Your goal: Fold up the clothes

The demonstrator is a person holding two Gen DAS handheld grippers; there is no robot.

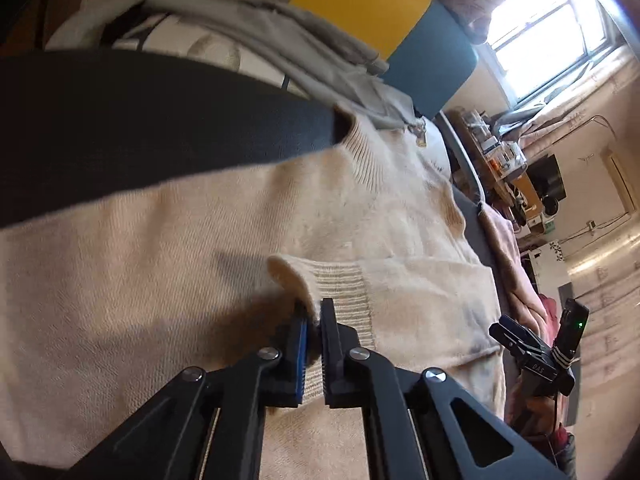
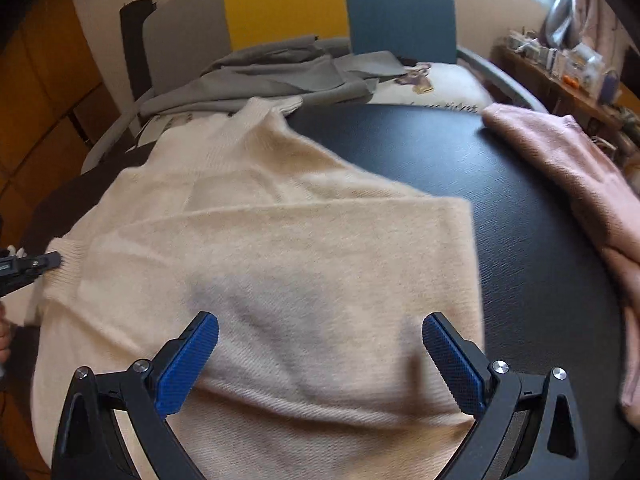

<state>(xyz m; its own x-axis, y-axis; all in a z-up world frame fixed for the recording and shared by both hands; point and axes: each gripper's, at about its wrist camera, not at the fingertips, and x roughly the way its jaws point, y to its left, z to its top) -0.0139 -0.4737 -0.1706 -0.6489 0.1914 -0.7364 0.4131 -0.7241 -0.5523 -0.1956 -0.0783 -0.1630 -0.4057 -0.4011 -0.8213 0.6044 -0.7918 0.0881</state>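
Left gripper [image 1: 314, 312]: pressed together on the ribbed cuff [image 1: 344, 292] of the cream sweater [image 2: 280, 280]; pinches the cuff's rolled edge, sleeve laid across the body.
Right gripper [image 2: 320, 360]: spread wide, blue pads [image 2: 188, 364] apart, nothing between them; hovers over the sweater's near part.
Sweater's place: spread on the black surface [image 2: 520, 240], toward its left and near edges; collar [image 2: 276, 110] points to the far edge; right side folded in, giving a straight edge.
Step in hand: judged as a sleeve fold, cuff carried by the left gripper over the body, which would suit drawing the sleeve in or shifting it again.
Next move calls for: a flat lay of the sleeve along the body, no bunching at the cuff; soft knit likely to drag and wrinkle, so a low, slow carry and a clean release.
Pink garment [image 2: 580, 208]: lies along the right edge of the surface, apart from the sweater.
Farther off: grey clothes [image 2: 272, 76] heaped beyond the far edge, yellow [image 2: 284, 4] and blue [image 2: 400, 8] panels behind.
Writing: "DAS" read on the right gripper's body in the left wrist view; lettering on the printed fabric at the far edge too small to read.
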